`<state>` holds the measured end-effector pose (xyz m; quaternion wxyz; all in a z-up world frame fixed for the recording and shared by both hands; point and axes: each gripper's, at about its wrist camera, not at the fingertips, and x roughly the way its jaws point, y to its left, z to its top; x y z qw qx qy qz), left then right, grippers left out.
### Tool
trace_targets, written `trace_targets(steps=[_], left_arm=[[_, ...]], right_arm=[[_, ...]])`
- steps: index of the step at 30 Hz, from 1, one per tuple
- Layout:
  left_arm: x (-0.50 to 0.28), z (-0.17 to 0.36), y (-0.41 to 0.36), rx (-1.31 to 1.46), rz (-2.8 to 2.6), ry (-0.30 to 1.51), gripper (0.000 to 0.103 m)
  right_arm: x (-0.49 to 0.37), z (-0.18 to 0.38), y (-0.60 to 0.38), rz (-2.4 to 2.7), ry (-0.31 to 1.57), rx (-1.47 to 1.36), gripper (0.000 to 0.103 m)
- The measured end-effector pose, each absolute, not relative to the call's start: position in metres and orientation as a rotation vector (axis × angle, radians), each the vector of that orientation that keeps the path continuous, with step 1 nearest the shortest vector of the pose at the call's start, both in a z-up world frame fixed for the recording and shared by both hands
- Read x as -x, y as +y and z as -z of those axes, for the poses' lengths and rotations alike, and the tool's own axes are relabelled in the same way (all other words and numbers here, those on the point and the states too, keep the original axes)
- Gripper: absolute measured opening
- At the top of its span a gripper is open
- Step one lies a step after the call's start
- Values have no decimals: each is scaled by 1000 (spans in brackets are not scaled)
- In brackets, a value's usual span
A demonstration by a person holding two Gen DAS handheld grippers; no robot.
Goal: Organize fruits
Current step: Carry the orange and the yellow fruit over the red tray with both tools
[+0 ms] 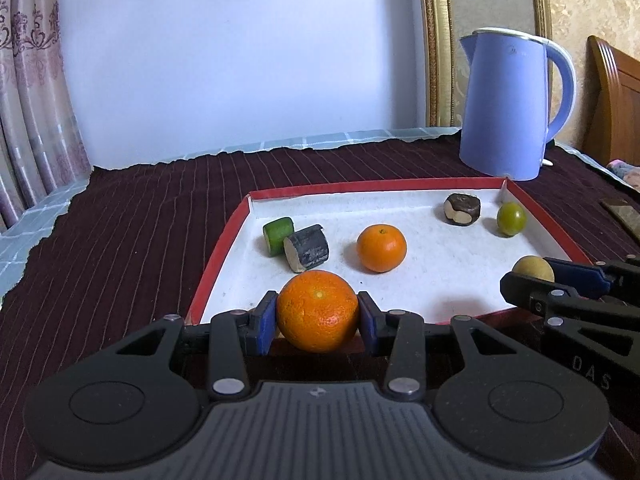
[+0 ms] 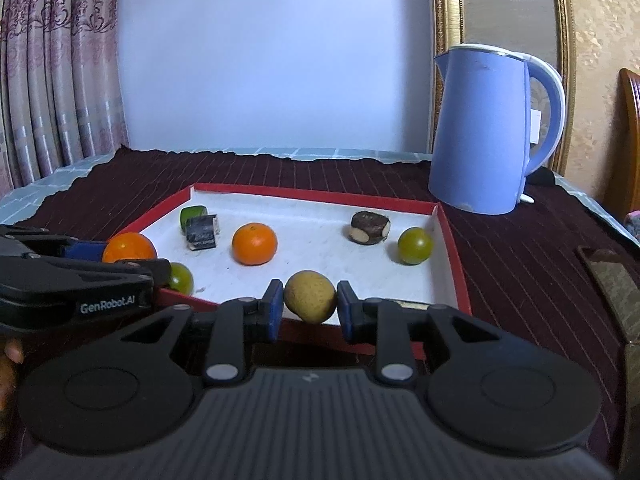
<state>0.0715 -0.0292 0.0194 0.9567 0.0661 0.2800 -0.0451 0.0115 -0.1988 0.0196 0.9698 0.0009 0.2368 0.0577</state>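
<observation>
My left gripper is shut on a large orange and holds it over the near edge of the red-rimmed white tray. My right gripper is shut on a yellow-brown fruit at the tray's near edge. In the tray lie a smaller orange, a green fruit, a green block, a grey block and a brown block. The right wrist view shows a second green fruit beside my left gripper.
A blue electric kettle stands behind the tray at the right. A dark red striped cloth covers the table. A brown object lies at the right edge. Curtains hang at the left.
</observation>
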Motion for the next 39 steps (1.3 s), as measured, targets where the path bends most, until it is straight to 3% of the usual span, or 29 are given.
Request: trace_targets(steps=[39], left_arm=[[-142, -19, -27, -113, -44, 513, 41]], right_arm=[[-77, -22, -204, -82, 451, -20, 27]])
